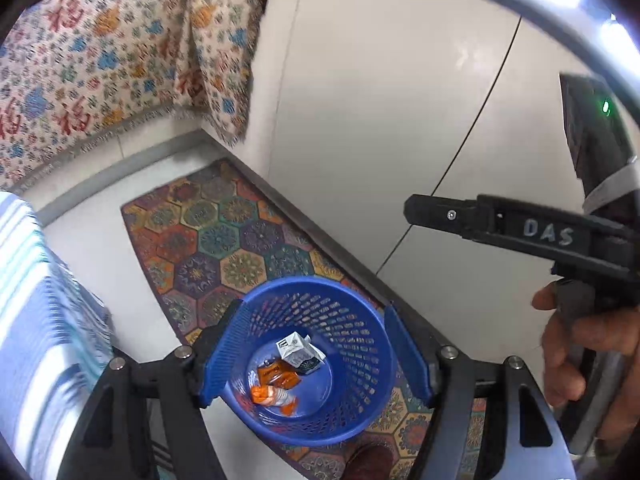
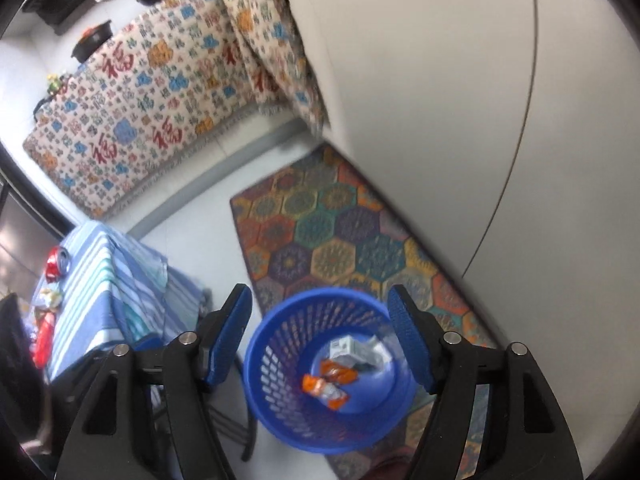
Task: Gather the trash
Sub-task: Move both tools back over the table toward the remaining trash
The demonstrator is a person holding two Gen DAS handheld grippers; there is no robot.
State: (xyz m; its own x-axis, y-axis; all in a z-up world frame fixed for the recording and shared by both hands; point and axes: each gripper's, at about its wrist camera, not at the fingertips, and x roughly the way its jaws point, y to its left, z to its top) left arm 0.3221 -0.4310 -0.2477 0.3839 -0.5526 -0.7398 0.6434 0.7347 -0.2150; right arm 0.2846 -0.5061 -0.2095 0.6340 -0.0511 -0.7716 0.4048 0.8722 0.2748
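Both grippers, left gripper (image 1: 316, 354) and right gripper (image 2: 320, 338), hang wide and empty over the blue basket (image 1: 362, 412) on the rug; wrappers (image 1: 276, 390) lie inside (more trash (image 2: 50, 268) waits on the striped table, far left), so swing there next.

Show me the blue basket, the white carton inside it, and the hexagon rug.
blue basket (image 1: 362, 364), left wrist view, on its perforated inner wall.
white carton (image 1: 298, 350), left wrist view, on its printed top face.
hexagon rug (image 2: 320, 240), right wrist view, on a middle hexagon.

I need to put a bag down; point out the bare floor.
Bare floor lies between the patterned rug and the striped table. White floor right of the rug is free too. The blue basket crowds the rug's near end.
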